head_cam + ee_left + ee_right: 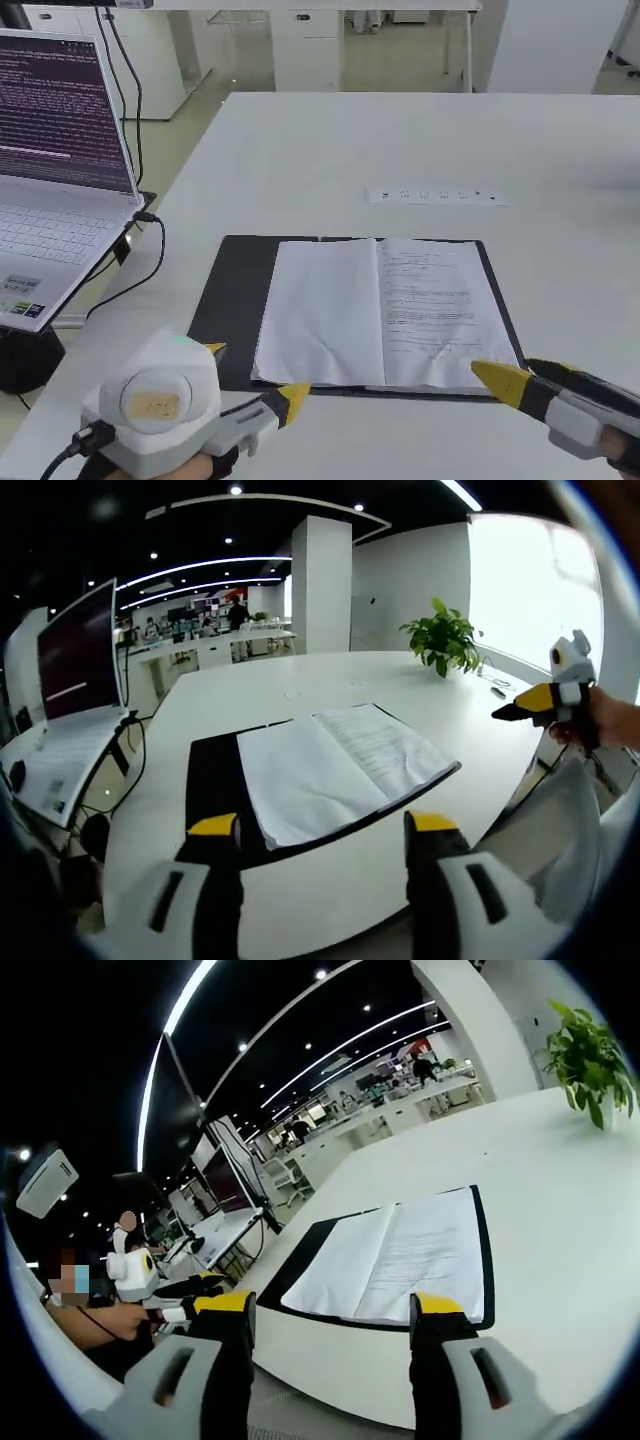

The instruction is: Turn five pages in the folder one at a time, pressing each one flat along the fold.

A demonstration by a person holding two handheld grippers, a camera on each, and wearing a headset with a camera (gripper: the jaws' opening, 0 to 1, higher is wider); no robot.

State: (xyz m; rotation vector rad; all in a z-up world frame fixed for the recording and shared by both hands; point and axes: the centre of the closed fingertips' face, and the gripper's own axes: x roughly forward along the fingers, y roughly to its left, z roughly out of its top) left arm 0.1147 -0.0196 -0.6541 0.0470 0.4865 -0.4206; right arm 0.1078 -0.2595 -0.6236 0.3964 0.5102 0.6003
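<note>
Black folder (232, 300), white pages (330, 310) with grey print, white counter (400, 140). Left tongs (253, 372) and right tongs (512, 377): yellow tips. Purple laptop screen (60, 110) left of the folder.

We see the folder (212, 775) lying open on the white table (300, 680), pages (330, 765) up. Our left gripper (325, 825) hangs just short of folder's near edge, jaws wide apart w/ nothing between. Right gripper (545, 700) is well apart, to folder's right. Laptop (70, 660) to folder's left, plant (443, 640) beyond it.
</note>
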